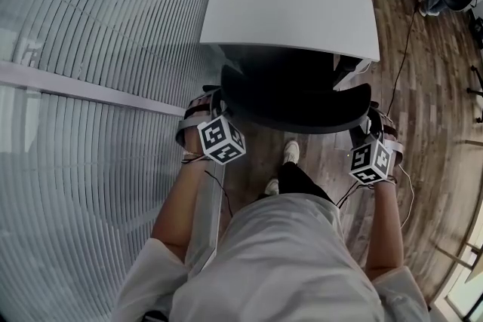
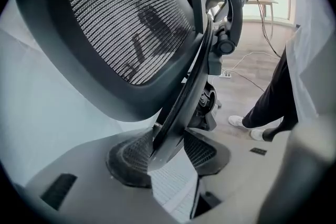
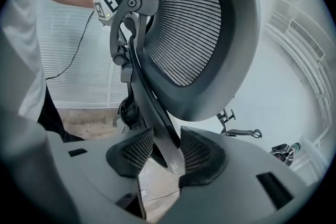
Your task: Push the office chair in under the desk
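Office chair (image 1: 294, 108) is grabbed by the backrest, one clamp per side. In the left gripper view, the left gripper (image 2: 167, 152) has its two mesh pads (image 2: 128, 157) closed on the thin dark rim (image 2: 181, 102) of the backrest, and the rim runs up between them. The right gripper (image 3: 167, 153) is the same deal: jaws fairly wide, but pressed on the rim from both sides with nothing else in there.

From the head view, the two grips sit level with each other on the left and right ends of the backrest curve. That's what you want for a straight shove. The seat looks like it's already tucked below the near edge of the desk (image 1: 302, 7), with the backrest just short of that edge, so I'd guess there's only a little travel left.

How I'd do it:
- Push both hands forward evenly. One hand leading will swing the chair toward the slatted wall (image 1: 90, 49) by the desk's left edge.
- Push along the wood floor (image 1: 411, 87), not down, since the clamps are only on a thin rim and could slide off.
- Mind the front shoe (image 1: 290, 152) right behind the chair.
- Can't see the wheels or whether the arms clear the desktop, so go slow and stop when the backrest meets the near edge.
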The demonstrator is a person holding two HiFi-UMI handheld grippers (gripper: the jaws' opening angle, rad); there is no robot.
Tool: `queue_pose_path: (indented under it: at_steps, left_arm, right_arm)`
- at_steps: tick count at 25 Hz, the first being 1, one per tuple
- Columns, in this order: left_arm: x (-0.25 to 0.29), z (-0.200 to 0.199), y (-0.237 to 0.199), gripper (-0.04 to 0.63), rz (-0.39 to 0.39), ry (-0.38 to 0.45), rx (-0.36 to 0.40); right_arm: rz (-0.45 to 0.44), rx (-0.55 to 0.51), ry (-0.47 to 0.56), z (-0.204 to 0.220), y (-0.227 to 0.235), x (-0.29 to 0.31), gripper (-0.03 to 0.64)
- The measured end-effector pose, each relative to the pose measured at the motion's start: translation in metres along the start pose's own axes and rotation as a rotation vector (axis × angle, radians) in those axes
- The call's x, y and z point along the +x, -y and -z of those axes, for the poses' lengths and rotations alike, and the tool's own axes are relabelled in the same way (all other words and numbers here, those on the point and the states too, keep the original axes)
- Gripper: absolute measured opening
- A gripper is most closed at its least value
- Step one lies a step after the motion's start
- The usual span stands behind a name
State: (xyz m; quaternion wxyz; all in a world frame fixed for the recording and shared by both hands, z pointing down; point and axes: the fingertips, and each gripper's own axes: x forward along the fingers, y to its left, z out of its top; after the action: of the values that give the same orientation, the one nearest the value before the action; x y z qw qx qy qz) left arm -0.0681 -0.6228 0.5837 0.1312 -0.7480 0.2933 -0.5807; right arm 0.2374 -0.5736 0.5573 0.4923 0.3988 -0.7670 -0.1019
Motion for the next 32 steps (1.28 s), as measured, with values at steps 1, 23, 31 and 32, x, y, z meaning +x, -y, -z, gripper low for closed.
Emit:
queue_pose_path:
  at_steps: [1,23,31,32]
  left_arm:
    - [0.003,-0.002,-0.004,0.190,0.002,-0.003,-0.002]
    - [0.054,-0.012,-0.059,0.192,-0.014,-0.061,-0.044]
    - [0.065,-0.013,-0.077,0.192,-0.010,-0.055,-0.039]
    - [0.065,-0.014,-0.078,0.193,-0.008,-0.054,-0.038]
  right_arm:
    - [-0.001,0.001,0.002,-0.001,0.004,0.003,0.170]
    - [-0.041,-0.020,0.042,-0.013,0.052,0.060,0.169]
    - [-0.040,-0.013,0.033,-0.022,0.066,0.073,0.169]
    - [-0.040,-0.012,0.033,-0.022,0.067,0.073,0.169]
